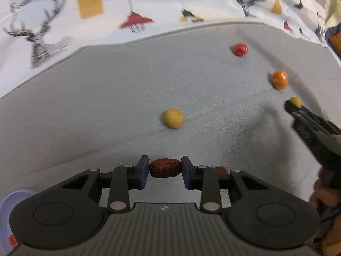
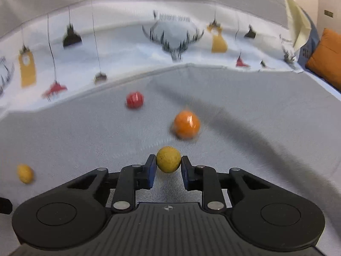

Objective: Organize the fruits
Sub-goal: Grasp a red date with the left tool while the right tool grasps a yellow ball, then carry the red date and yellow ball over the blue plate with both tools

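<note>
My left gripper point(image 1: 165, 168) is shut on a dark red date point(image 1: 165, 168), held above the grey mat point(image 1: 106, 106). My right gripper point(image 2: 168, 163) is shut on a small yellow round fruit point(image 2: 168, 159); it also shows at the right of the left wrist view point(image 1: 293, 104) with the yellow fruit point(image 1: 296, 101) at its tip. On the mat lie another yellow fruit point(image 1: 173, 118) point(image 2: 25, 173), an orange fruit point(image 1: 280, 79) point(image 2: 187, 124) and a red fruit point(image 1: 240, 49) point(image 2: 134, 99). A second reddish fruit point(image 1: 221, 170) peeks from behind my left gripper's right finger.
The grey mat point(image 2: 255, 106) lies on a white tablecloth point(image 1: 149, 4) printed with deer and lamps. A pale purple container's rim point(image 1: 8, 200) shows at the lower left, with something orange-red point(image 1: 12, 240) below it. An orange cushion point(image 2: 326, 57) sits at the far right.
</note>
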A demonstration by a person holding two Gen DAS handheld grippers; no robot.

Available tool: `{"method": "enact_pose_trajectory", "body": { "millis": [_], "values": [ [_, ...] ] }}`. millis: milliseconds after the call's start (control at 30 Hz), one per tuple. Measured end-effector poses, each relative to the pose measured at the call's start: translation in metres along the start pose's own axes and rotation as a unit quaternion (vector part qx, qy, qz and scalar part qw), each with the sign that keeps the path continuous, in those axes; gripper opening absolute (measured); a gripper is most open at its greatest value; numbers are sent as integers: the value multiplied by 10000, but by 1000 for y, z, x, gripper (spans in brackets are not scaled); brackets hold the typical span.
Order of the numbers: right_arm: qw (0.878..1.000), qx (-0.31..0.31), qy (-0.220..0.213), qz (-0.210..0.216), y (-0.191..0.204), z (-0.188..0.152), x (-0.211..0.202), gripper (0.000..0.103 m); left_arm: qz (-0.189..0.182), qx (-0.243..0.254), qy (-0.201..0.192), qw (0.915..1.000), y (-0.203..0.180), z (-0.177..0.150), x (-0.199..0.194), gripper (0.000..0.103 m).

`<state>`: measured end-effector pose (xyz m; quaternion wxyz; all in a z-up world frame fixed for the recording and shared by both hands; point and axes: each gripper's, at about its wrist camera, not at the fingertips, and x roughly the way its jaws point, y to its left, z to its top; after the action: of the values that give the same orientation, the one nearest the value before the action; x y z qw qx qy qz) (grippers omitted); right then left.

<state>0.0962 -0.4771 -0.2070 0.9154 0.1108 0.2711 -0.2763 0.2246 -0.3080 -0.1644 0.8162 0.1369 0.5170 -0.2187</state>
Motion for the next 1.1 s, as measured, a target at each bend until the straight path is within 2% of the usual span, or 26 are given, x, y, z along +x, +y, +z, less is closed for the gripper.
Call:
{"method": "enact_pose_trajectory", "body": {
  "millis": [233, 533, 700, 867, 1100],
  "values": [
    [9966, 179, -544, 585, 10, 7, -121, 26, 259, -253, -224, 9991, 44, -46, -101, 36],
    [9834, -152, -556, 1719, 67, -21, -265, 26, 682, -717, -355, 9945, 112, -135, -213, 36],
    [9738, -299, -452, 2207, 100, -45, -327, 26, 783, -1000, -365, 9912, 141, -185, -253, 36],
    [9623, -668, -521, 2585, 126, -66, -380, 26, 788, -1119, -501, 9893, 157, -229, -281, 36],
    [9559, -1033, -619, 2678, 146, -83, -421, 26, 677, -1227, -843, 9865, 164, -272, -308, 36]
  ]
}}
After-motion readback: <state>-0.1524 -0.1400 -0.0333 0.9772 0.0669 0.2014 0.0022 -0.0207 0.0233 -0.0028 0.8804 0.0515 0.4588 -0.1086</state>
